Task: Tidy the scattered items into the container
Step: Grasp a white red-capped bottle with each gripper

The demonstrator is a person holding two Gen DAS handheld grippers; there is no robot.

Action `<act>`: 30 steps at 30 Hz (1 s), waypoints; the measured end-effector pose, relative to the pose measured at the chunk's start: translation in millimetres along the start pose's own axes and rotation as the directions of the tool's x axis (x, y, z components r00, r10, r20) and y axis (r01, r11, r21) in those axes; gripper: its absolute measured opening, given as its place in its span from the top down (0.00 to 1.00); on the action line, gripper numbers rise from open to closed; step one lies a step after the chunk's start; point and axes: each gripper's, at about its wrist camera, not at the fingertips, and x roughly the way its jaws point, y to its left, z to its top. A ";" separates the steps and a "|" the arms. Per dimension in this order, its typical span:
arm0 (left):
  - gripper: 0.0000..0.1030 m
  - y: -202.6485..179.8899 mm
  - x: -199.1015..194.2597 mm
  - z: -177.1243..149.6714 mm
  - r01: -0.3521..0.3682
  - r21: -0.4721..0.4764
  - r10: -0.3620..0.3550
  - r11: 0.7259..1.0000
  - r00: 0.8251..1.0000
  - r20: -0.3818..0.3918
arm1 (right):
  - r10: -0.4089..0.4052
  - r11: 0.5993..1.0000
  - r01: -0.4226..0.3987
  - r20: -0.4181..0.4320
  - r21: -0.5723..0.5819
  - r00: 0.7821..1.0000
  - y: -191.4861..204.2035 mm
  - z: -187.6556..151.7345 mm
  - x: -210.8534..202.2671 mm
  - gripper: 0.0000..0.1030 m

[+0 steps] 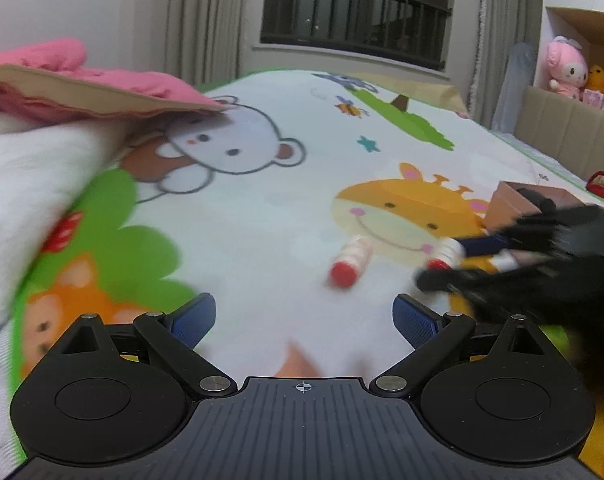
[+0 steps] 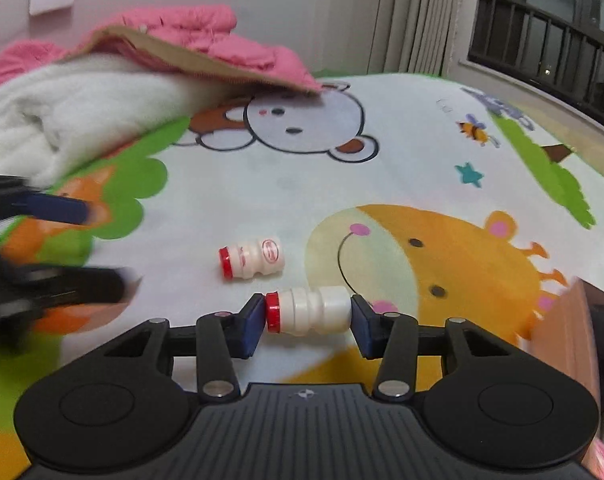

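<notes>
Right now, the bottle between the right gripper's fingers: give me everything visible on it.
The held bottle is a small white ribbed bottle, plastic by the look, with a shiny red cap. It lies on its side, cap toward the left finger and base toward the right finger. The right gripper is shut on it end to end, blue pads against cap and base. It is low over the cartoon blanket; whether it touches the blanket is unclear. A second bottle lies apart beyond it.

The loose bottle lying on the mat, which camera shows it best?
The right wrist view: the loose bottle is sharp, with red cap and printed label visible. In the left wrist view it is blurred, cap toward the camera.
</notes>
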 end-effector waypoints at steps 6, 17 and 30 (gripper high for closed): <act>0.34 -35.4 50.7 17.1 -0.048 0.093 0.052 0.995 0.998 -0.043 | 0.009 1.000 -0.010 0.043 0.020 0.999 -2.8 -40.5 -88.2 0.56; 0.72 -65.6 83.8 23.9 -0.069 0.161 0.084 0.984 0.993 -0.085 | -0.130 0.970 0.135 -0.040 0.203 0.991 -27.0 -142.4 -182.9 0.56; 0.68 -172.2 -49.0 -46.1 0.249 0.420 -0.204 0.872 0.967 -0.149 | -0.202 0.944 0.208 -0.049 0.257 0.978 -32.4 -177.9 -204.9 0.56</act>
